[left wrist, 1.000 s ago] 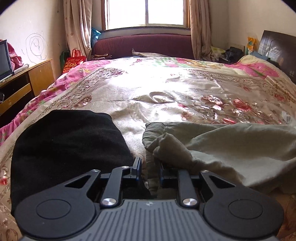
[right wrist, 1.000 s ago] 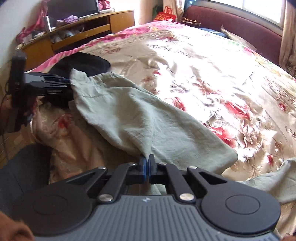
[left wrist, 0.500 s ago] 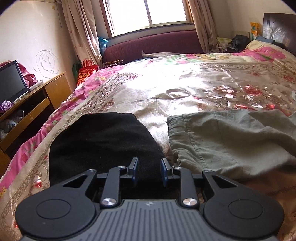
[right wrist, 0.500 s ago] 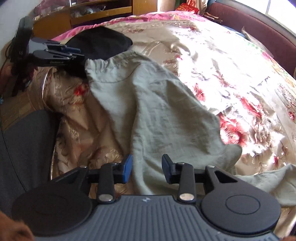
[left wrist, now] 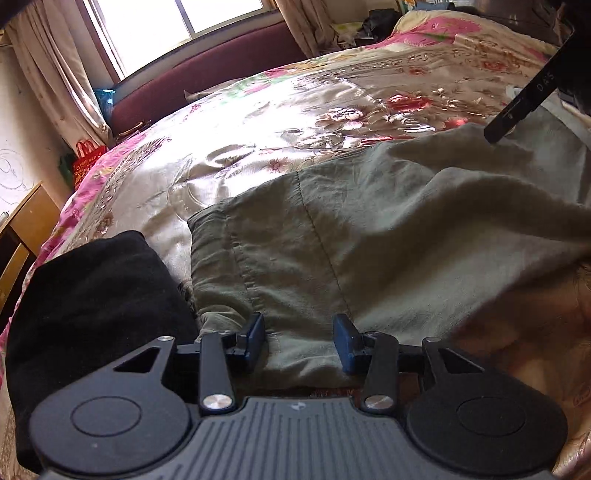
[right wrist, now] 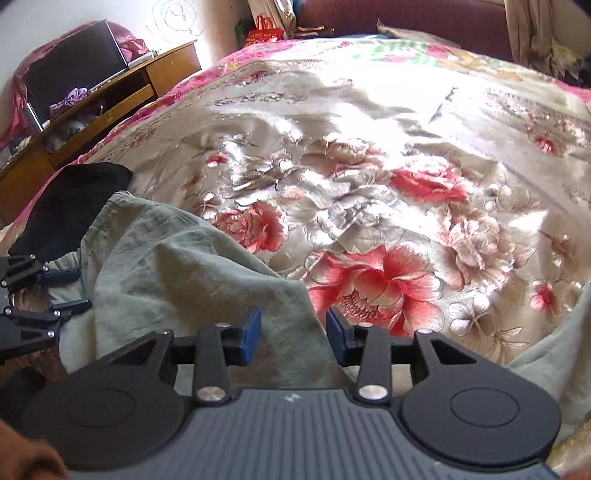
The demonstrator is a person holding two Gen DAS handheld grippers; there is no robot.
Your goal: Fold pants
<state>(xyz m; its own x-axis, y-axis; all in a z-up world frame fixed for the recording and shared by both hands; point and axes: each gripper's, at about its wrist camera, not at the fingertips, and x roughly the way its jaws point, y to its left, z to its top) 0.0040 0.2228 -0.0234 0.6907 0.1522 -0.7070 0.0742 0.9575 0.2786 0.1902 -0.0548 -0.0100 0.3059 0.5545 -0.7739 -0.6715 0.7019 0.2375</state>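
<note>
Both sets of my fingers, left gripper (left wrist: pixel 299 341) and right gripper (right wrist: pixel 293 334), hang spread over the pants (left wrist: pixel 369 236) at lower centre, ready to pinch the next fold.

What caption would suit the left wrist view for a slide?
Left gripper open above the green pants lying on the floral bedspread, beside a folded black garment.

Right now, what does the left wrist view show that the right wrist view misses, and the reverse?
Only the left wrist view shows the bright window and the stitched hem of the grey-green cotton pants. Only the right wrist view shows the dark television on the wooden cabinet. Both show the pants, the folded black garment, the floral satin bedspread, and both tongs open: left, right.
</note>
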